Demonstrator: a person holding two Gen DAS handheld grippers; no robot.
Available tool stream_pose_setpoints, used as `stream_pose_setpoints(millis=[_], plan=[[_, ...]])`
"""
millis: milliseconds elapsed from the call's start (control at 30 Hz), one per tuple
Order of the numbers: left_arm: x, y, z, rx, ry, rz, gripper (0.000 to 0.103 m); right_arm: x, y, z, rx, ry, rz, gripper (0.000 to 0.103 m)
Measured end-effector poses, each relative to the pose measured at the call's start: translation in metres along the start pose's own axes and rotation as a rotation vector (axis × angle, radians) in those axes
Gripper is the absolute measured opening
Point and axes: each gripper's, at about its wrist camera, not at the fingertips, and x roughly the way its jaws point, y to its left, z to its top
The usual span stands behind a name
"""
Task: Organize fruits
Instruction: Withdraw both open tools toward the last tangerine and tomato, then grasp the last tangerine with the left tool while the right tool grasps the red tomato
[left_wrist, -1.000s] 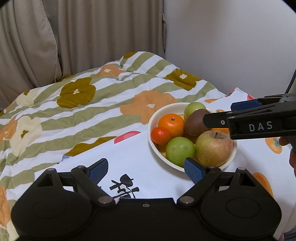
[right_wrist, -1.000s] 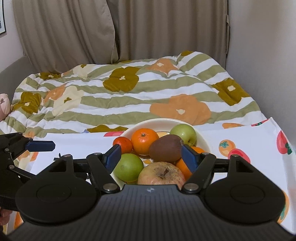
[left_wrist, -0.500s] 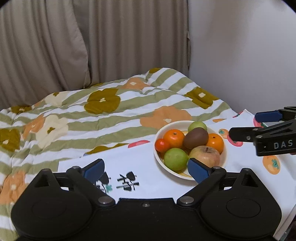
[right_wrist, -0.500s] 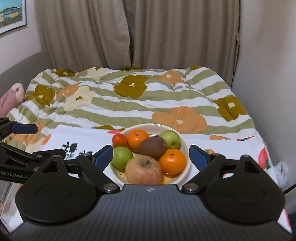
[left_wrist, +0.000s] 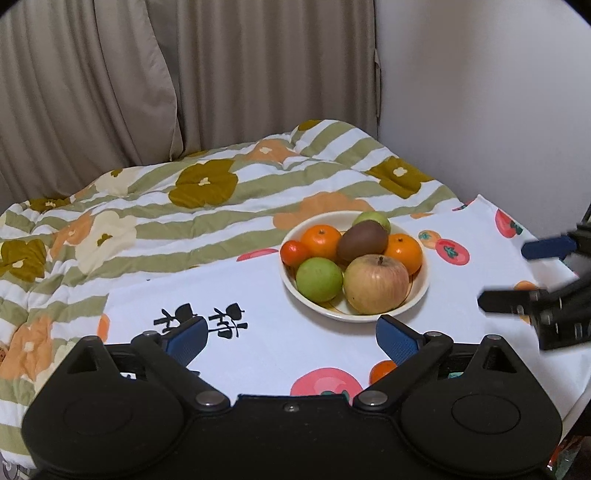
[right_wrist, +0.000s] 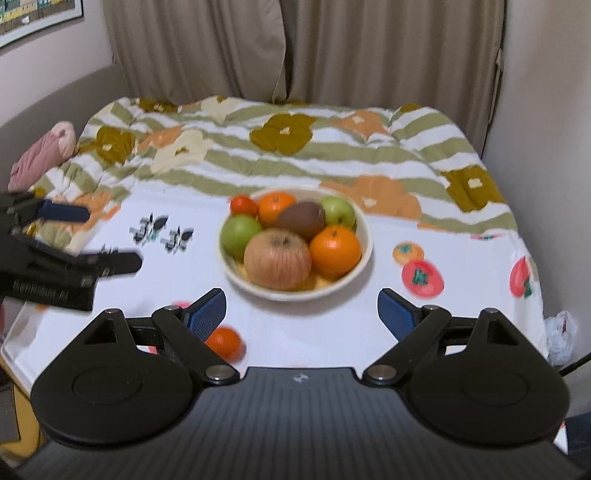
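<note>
Cream bowl (right_wrist: 364, 242) on the fruit-print cloth (left_wrist: 280, 343) over the bed, holding apple (right_wrist: 277, 258), kiwi, oranges and green fruits. Left hand-held gripper (left_wrist: 291, 338) and right hand-held gripper (right_wrist: 301, 312) hover near it, both spread and empty. Sorting looks complete or unstarted; any next grasp requires approaching the bowl.

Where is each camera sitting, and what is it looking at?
Left wrist view: sits on the left tongs, looking forward and down at the fruit bowl; its own open blue pads show, and the right tongs poke in.
Right wrist view: sits on the right tongs, facing the bowl; the left tongs poke in.
Both share the bowl, the big apple and the white cloth.
</note>
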Motion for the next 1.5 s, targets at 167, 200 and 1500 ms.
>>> stream_pose_setpoints(millis=[167, 200, 1500], plan=[[0.025, -0.010, -0.009, 0.031, 0.077, -0.060, 0.100, 0.014, 0.005, -0.027, 0.000, 0.052, 0.010, 0.103], [0.029, -0.012, -0.012, 0.040, 0.089, -0.072, 0.100, 0.017, 0.006, -0.032, 0.004, 0.062, 0.013, 0.103], [0.097, -0.053, -0.036, 0.215, 0.267, -0.300, 0.041, 0.080, 0.057, -0.074, -0.007, 0.157, 0.102, 0.060]])
